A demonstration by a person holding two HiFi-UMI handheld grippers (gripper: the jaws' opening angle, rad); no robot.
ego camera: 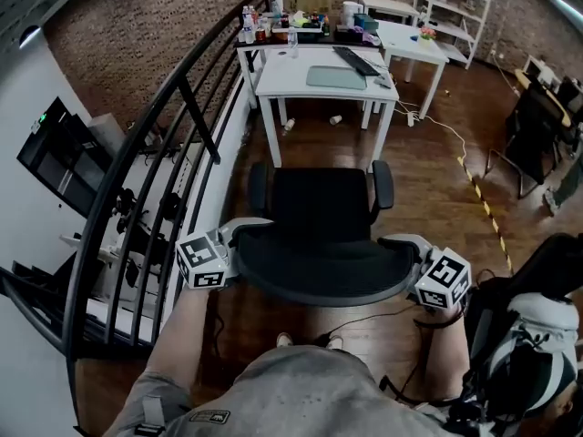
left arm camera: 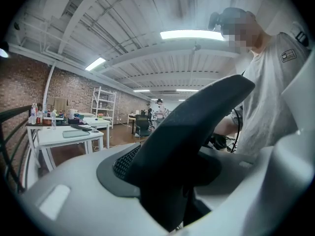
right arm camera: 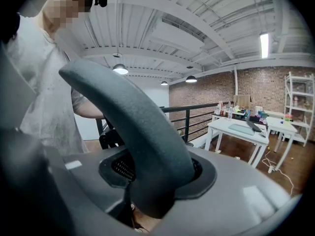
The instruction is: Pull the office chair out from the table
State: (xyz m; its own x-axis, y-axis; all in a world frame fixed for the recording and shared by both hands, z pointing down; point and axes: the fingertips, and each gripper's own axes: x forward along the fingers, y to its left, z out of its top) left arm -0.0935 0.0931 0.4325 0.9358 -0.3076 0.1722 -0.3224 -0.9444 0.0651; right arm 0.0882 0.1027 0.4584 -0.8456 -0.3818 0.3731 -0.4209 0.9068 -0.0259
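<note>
The black office chair (ego camera: 319, 209) stands on the wood floor, well apart from the white table (ego camera: 290, 82), its seat facing the table. My left gripper (ego camera: 237, 244) is shut on the left end of the curved backrest top (ego camera: 323, 267). My right gripper (ego camera: 408, 255) is shut on the right end. In the left gripper view the dark backrest edge (left arm camera: 189, 132) fills the gap between the grey jaws. The right gripper view shows the same backrest edge (right arm camera: 140, 132) clamped between its jaws. The person stands directly behind the chair.
A black stair railing (ego camera: 173, 126) runs along the left. A backpack (ego camera: 528, 353) sits at the lower right. A white cable (ego camera: 451, 135) and striped floor tape (ego camera: 483, 203) lie right of the table. A second white table (ego camera: 414, 44) and dark chairs (ego camera: 537, 126) stand farther back.
</note>
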